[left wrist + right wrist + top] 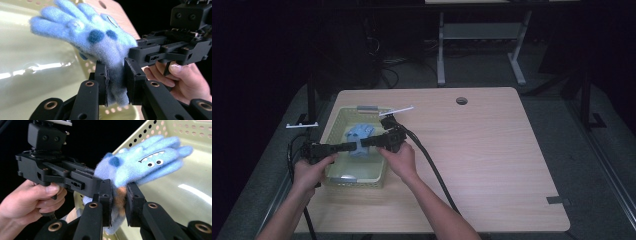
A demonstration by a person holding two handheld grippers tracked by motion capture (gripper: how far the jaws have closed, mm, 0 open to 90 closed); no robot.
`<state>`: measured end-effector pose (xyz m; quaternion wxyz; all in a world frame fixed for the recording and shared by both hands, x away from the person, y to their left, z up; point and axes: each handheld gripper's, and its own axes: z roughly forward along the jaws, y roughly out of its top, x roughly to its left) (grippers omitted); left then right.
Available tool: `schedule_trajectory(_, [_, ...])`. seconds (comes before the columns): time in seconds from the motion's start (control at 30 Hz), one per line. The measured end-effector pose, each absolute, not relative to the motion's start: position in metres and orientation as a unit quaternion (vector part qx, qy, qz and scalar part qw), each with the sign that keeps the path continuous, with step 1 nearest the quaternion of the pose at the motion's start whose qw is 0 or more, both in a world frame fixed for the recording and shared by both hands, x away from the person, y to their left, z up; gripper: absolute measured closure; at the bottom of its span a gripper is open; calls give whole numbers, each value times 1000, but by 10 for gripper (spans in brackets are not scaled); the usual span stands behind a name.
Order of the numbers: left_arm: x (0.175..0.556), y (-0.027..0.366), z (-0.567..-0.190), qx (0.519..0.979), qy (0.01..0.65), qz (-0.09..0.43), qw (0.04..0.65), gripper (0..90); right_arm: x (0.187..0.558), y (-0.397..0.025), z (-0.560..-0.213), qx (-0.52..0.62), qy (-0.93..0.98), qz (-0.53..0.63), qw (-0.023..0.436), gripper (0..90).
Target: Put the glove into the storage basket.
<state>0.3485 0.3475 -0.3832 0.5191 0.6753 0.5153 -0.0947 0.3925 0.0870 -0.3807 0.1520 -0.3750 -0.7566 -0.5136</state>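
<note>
Above the pale green perforated plastic basket point(333, 134) on the light wooden table point(482, 150), both tools clamp one fuzzy blue monster-face glove point(147, 165): left tool point(116, 80) and right tool point(119, 202) pinch its cuff; no writing is readable

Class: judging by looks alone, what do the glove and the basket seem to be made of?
Glove: probably fleece or brushed knit, matte, with a fuzzy nap and blurred edges. Basket: likely moulded plastic, pale yellow-green and glossy, with a bright glare streak and neat punched holes.
</note>
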Motion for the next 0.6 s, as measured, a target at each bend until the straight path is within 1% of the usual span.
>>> schedule_trajectory(0.6, [352,354,-396,698,537,-85,466,745,395,104,-405,-388,-766,-485,164,774])
